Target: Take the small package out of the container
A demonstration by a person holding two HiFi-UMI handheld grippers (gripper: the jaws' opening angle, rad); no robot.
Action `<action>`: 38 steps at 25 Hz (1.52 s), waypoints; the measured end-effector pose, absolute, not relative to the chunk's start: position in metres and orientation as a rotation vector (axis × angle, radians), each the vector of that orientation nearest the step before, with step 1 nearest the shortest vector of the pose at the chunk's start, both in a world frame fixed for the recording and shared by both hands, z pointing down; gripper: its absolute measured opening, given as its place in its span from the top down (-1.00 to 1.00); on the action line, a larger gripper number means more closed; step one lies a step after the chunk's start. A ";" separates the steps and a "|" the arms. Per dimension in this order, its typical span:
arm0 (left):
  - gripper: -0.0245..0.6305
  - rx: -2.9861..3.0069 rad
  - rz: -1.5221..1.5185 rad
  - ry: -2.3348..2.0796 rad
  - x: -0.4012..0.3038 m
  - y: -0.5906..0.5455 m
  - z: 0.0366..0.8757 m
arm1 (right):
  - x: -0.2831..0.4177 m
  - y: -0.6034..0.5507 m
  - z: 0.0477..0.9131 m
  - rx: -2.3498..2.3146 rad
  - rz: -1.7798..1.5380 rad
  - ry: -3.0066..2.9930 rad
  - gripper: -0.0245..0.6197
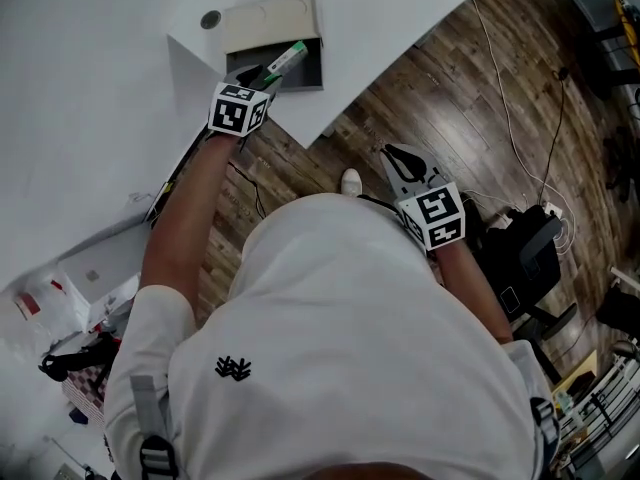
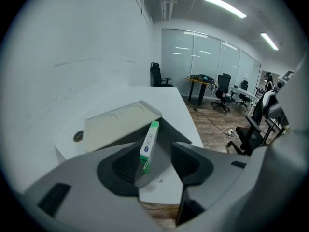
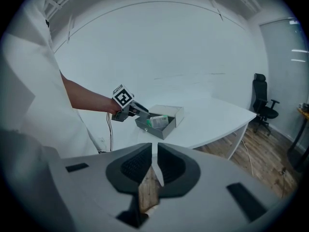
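Observation:
A small green-and-white package (image 1: pixel 288 58) leans tilted inside a grey container (image 1: pixel 312 72) on the white table; its cream lid (image 1: pixel 268 20) lies behind it. My left gripper (image 1: pixel 262 73) is at the container's near edge, open. In the left gripper view the package (image 2: pixel 149 144) shows between the wide jaws of my left gripper (image 2: pixel 153 166), its lower end close to the left pad, and no pad presses on it. My right gripper (image 1: pixel 398 158) hangs over the wooden floor away from the table. In the right gripper view, my right gripper (image 3: pixel 155 166) is shut and empty.
A round grommet hole (image 1: pixel 210 19) sits in the table left of the lid. The table's corner edge (image 1: pixel 330 128) is just right of the container. Cables (image 1: pixel 520 148) and a black chair (image 1: pixel 530 253) are on the floor at right. Office chairs (image 2: pixel 159 76) stand beyond.

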State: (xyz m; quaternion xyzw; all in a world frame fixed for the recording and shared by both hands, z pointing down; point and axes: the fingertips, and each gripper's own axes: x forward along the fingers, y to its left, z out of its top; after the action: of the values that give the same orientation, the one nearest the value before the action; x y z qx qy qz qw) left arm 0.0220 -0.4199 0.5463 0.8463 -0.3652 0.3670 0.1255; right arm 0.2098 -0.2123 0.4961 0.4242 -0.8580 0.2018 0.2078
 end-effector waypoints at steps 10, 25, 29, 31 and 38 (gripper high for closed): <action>0.24 2.394 1.245 -1.020 0.029 -0.448 0.581 | 0.241 -0.224 0.501 1.211 0.597 -2.367 0.81; 0.61 2.354 1.370 -1.029 0.038 -0.453 0.597 | 0.261 -0.223 0.506 1.242 0.617 -2.353 0.81; 0.62 2.388 1.350 -1.018 0.038 -0.448 0.589 | 0.257 -0.221 0.507 1.236 0.614 -2.355 0.81; 0.62 2.409 1.330 -1.019 0.038 -0.446 0.582 | 0.253 -0.219 0.507 1.225 0.614 -2.358 0.81; 0.63 2.481 1.191 -1.054 0.030 -0.433 0.546 | 0.228 -0.216 0.503 1.178 0.584 -2.381 0.81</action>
State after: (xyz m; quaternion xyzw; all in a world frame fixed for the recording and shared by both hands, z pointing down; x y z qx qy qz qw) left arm 0.0296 -0.4332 0.5463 0.8379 -0.3558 0.4024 0.0971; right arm 0.2280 -0.2158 0.5030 0.4234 -0.8561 0.2100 0.2092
